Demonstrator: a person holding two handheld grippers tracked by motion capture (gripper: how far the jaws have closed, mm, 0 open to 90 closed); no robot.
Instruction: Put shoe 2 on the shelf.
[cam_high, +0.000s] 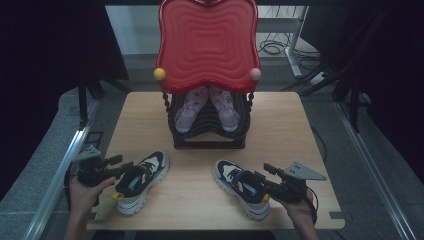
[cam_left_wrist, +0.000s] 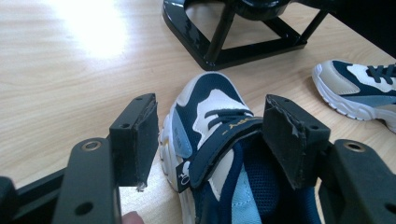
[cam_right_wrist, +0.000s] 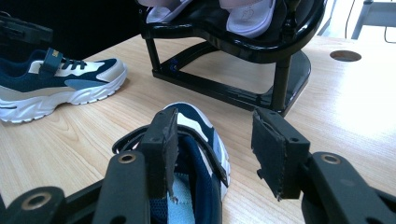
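**Two navy sneakers at the near edge, a gripper over each**

The wooden table carries a black rack at the middle of its far edge, topped by a red wavy-ribbed tray (a yellow knob and a pink one sit at its lower corners). A pair of pale pink shoes rests in the rack under the tray.

Toward the near left corner lies the left sneaker, navy, white and beige, toe pointing toward the rack. Toward the near right corner lies the right sneaker, well apart from the first, toe angled toward the table's middle.

The left gripper hovers over the left sneaker's heel end; its jaws stand wide apart, one outside the shoe's side and one over the opening, neither pad pressing on it.

The right gripper sits above the right sneaker's collar with jaws wide apart too, one over the shoe's opening, the other clear of it over bare wood; it grips nothing.
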